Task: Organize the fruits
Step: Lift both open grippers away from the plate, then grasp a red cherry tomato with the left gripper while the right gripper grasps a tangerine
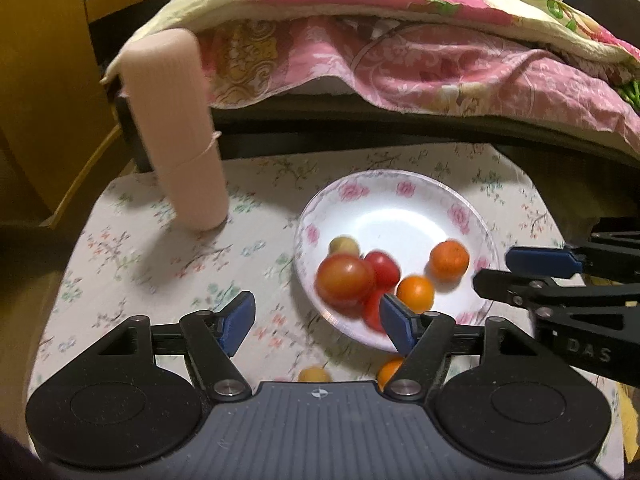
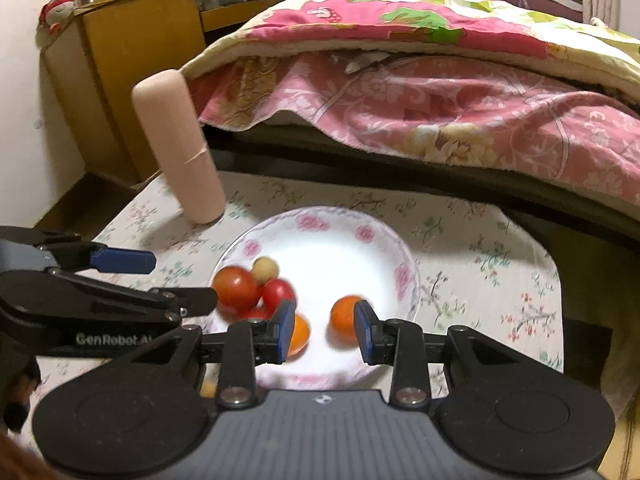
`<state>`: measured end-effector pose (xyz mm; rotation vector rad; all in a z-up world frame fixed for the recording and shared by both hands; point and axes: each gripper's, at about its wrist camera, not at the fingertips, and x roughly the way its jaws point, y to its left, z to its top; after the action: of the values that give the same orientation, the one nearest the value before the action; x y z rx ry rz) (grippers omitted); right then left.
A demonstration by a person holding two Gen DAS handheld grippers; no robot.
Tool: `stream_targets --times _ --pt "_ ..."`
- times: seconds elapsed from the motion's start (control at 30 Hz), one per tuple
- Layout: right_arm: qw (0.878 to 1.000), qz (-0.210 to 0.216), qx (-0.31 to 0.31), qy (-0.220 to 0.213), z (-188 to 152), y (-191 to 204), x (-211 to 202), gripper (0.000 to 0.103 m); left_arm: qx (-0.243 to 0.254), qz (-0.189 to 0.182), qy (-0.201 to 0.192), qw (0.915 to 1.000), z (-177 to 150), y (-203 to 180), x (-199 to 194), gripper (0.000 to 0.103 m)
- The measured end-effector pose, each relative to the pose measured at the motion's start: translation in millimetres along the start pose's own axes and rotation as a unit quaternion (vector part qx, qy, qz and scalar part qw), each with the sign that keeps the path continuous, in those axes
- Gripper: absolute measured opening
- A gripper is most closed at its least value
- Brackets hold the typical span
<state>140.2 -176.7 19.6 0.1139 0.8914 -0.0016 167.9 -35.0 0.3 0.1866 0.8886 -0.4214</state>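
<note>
A white plate with pink flowers [image 1: 400,208] [image 2: 332,236] sits on the floral tablecloth. It holds a large red tomato [image 1: 344,278] [image 2: 235,286], smaller red tomatoes [image 1: 383,267] [image 2: 277,293], a pale yellow fruit [image 1: 344,246] [image 2: 265,268] and two oranges [image 1: 449,259] [image 1: 415,293] [image 2: 345,318] [image 2: 298,334]. My left gripper [image 1: 318,318] is open and empty at the plate's near left rim. My right gripper [image 2: 325,330] is open over the plate's near part, an orange against its right finger. A yellow fruit [image 1: 314,374] and an orange [image 1: 389,372] lie on the cloth under my left gripper.
A tall pink cylinder [image 1: 184,132] [image 2: 180,148] stands at the table's back left. A bed with a pink floral quilt [image 1: 400,52] [image 2: 420,92] runs behind the table. A wooden cabinet [image 2: 128,56] stands at the left.
</note>
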Motion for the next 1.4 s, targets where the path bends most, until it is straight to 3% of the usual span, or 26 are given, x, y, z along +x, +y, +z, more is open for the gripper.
stream_targets --times 0.3,0.5,0.83,1.27,1.4 --pt "0.999 0.030 -0.018 0.036 -42 26 -4 0.033 0.037 0.013 0.021 0.9990 -40 10 -15 0.079" --pt "0.997 0.044 -0.043 0.049 -52 35 9 0.033 0.063 0.017 0.035 0.9973 -58 20 -7 0.079" --pt "0.991 0.065 -0.089 0.082 -58 45 45 0.033 0.076 0.002 0.043 0.9962 -61 23 4 0.079" --pt "0.988 0.079 -0.113 0.070 -53 53 61 0.033 0.105 -0.012 0.039 0.9936 -59 17 19 0.079" --pt "0.987 0.081 -0.112 0.077 -52 55 60 0.032 0.109 -0.012 0.038 0.9932 -52 13 27 0.061"
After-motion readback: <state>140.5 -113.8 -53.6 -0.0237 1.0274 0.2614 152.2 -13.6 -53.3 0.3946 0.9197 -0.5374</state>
